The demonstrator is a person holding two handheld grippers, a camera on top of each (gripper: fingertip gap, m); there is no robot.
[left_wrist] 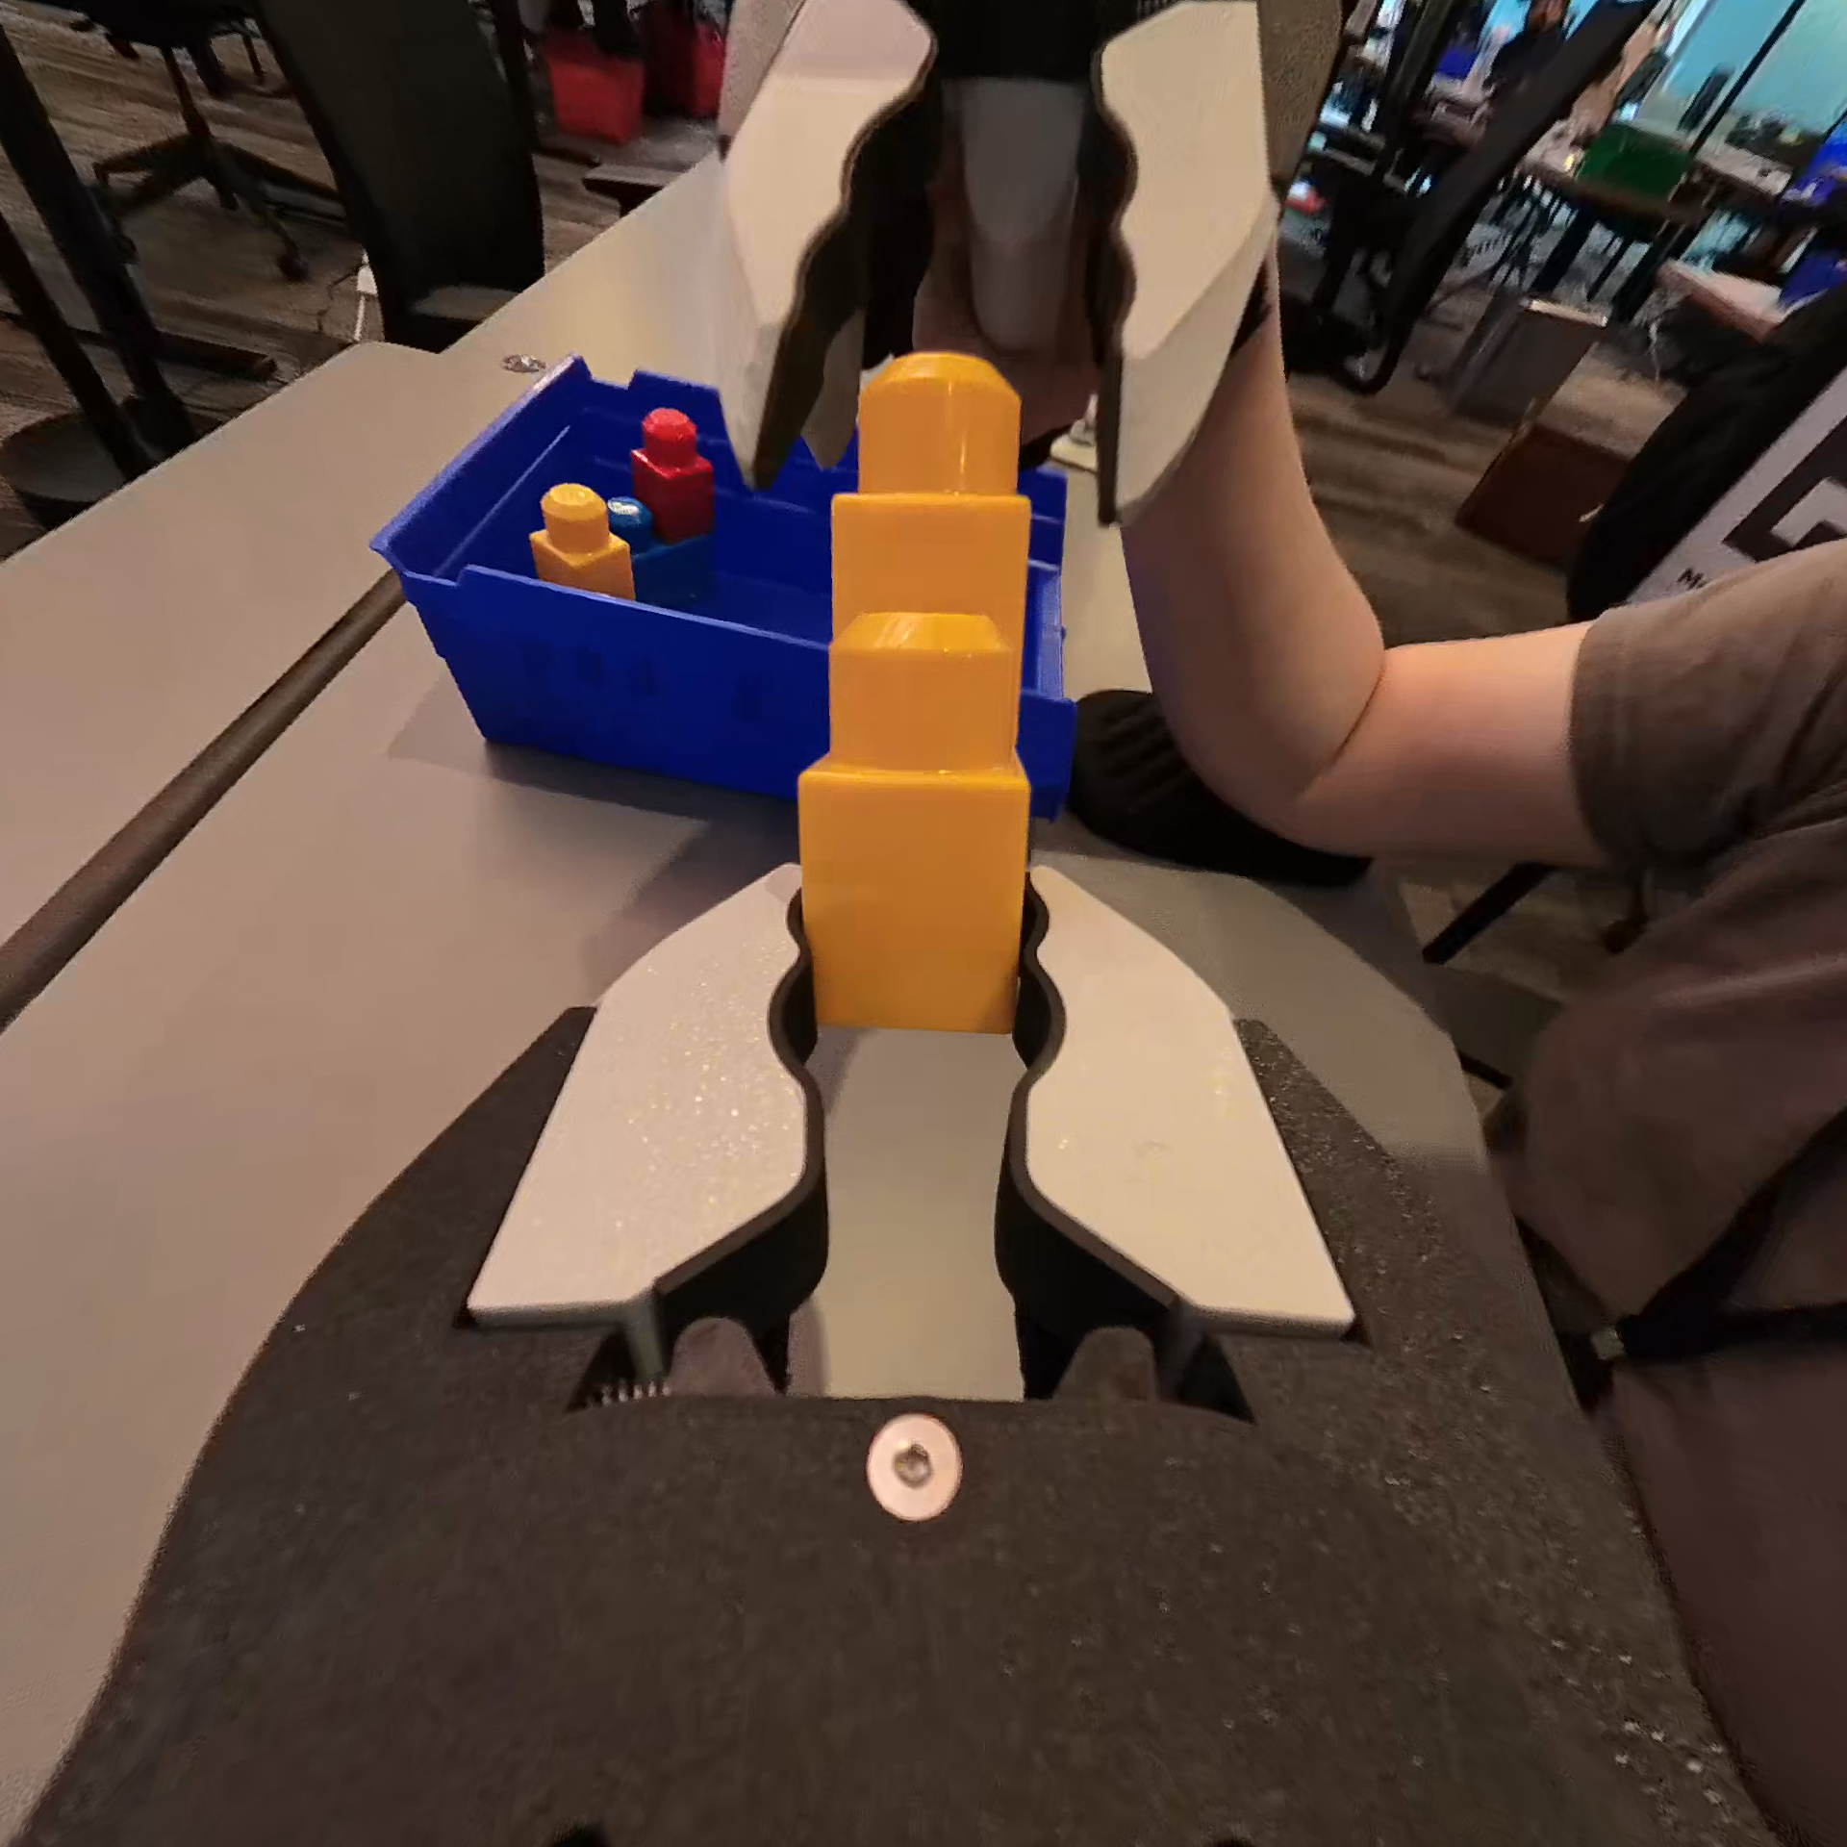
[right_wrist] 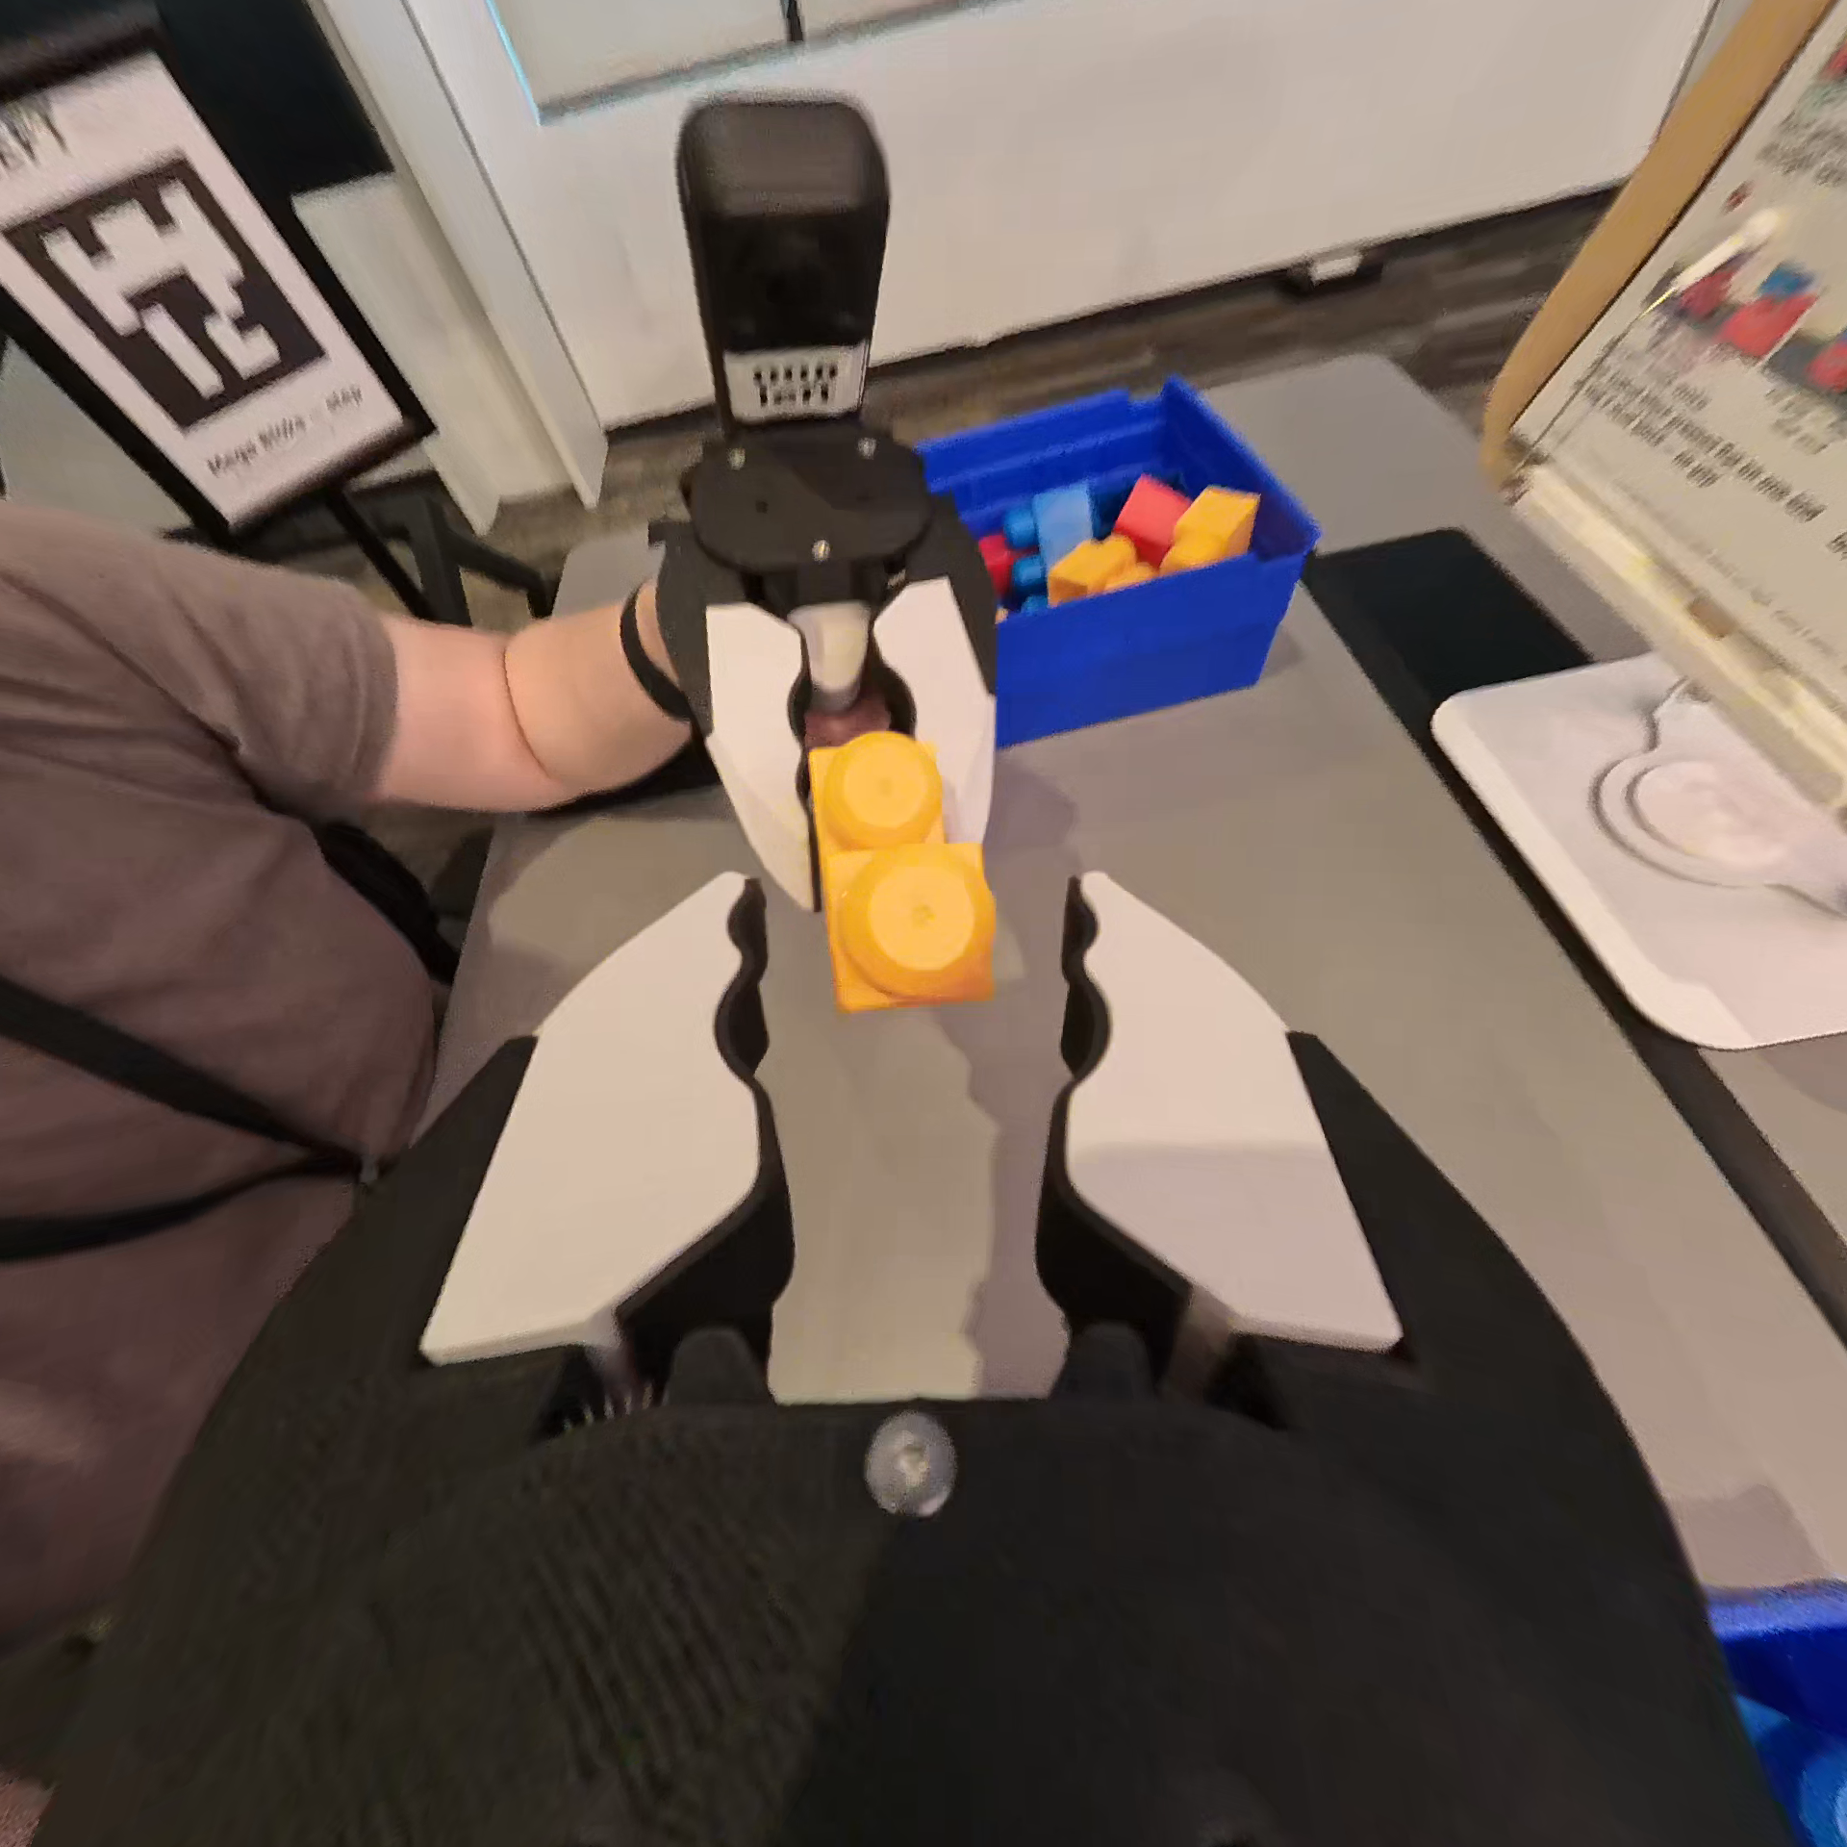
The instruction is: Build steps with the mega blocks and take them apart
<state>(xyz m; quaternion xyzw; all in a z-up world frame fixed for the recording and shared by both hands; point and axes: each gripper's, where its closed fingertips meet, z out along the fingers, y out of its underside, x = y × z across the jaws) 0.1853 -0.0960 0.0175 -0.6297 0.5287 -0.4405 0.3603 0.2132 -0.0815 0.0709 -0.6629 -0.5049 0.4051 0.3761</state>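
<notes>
Left wrist view shows the left gripper (left_wrist: 915,939) with its fingers clamped on the base of the chunky orange plastic block steps (left_wrist: 924,760), pinching the lower, nearer block from both sides, so that hand is basically acting as a vise. My guess is that's the whole point of the hold: pin the bottom so the other hand can work on the upper block without the thing skidding around the grey bench (left_wrist: 330,949). The steps look like two single-stud orange blocks, the farther one sitting a level higher, standing upright on the bench just in front of a blue plastic bin (left_wrist: 640,690) with a few loose yellow, red and blue blocks in it. The right gripper (left_wrist: 929,470) comes in from above with its fingers spread wide, either side of the top stud and not touching it as far as I can tell, so it's holding nothing. From the right wrist view you look almost straight down on both studs, tips pointing down, right forearm reaching in steeply from across the bench. The left one lies low and level, nearly flat to the bench. Whether we're at building or pulling apart, I can't tell.
</notes>
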